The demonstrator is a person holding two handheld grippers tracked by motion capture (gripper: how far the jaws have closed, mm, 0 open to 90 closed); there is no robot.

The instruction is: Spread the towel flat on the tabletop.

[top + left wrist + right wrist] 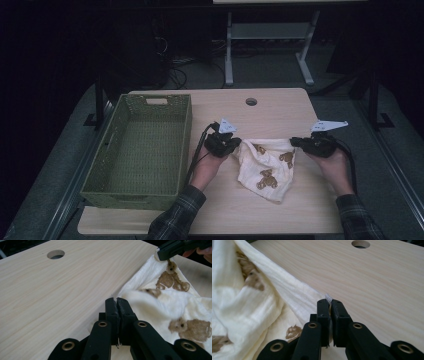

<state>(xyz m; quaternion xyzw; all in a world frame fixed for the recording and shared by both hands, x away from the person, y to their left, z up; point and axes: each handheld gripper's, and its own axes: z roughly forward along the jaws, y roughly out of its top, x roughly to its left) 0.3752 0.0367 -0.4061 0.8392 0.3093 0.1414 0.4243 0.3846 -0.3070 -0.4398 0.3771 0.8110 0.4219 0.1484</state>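
Observation:
A cream cloth (267,167) printed with brown bears hangs between my two grippers over the middle of the wooden table (270,112). My left gripper (238,144) is shut on the cloth's left corner, and my right gripper (295,142) is shut on its right corner. In the left gripper view the jaws (117,301) pinch the cloth's (175,302) edge, and the other gripper (175,248) bites the far corner. In the right gripper view a bit of cloth (262,302) sticks out above the closed jaws of my right gripper (329,302). The cloth's lower part sags onto the table.
A green woven basket (112,150), nothing inside it, stands at the table's left side, close to my left hand. A round cable hole (251,101) sits near the table's far edge. Bare tabletop lies behind and in front of the cloth.

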